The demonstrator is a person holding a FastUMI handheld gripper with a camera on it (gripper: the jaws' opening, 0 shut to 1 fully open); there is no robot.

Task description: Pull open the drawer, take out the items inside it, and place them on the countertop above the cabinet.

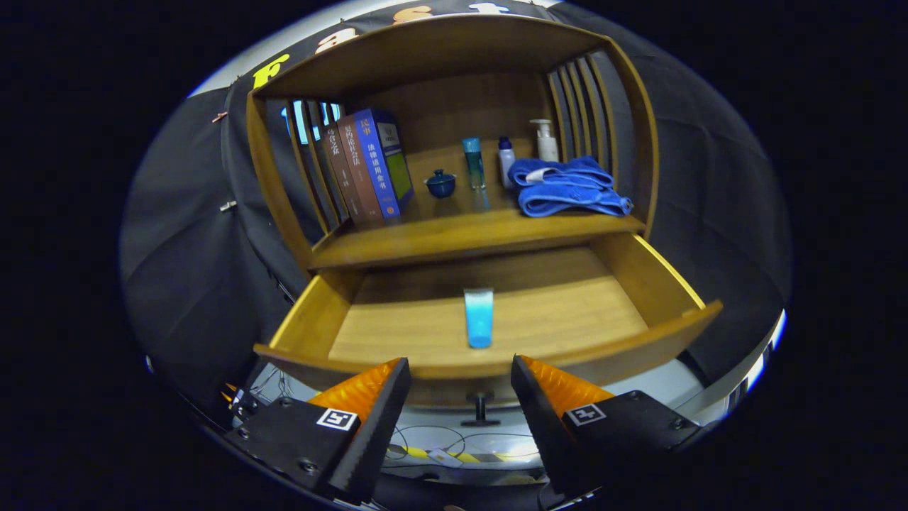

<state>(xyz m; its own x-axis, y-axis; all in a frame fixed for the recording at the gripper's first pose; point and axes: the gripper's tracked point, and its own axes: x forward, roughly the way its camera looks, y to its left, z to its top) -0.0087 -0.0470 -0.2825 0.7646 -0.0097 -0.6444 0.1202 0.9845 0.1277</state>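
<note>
Here the drawer [496, 312] stands pulled fully out, a light blue tube [479, 317] lying alone mid-floor with bare wood all around it. The gripper [461, 387] hangs just before the drawer's front edge, fingers spread wide and empty, the knob [480, 409] between them. On the countertop [454, 238] above sit books [365, 170], a small blue lidded cup [440, 183], bottles [474, 163] and a folded blue towel [567, 186].

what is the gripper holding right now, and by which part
Nothing. The gripper is open, jaws apart with only air between them, just short of the open wooden drawer where the light blue plastic tube lies.
</note>
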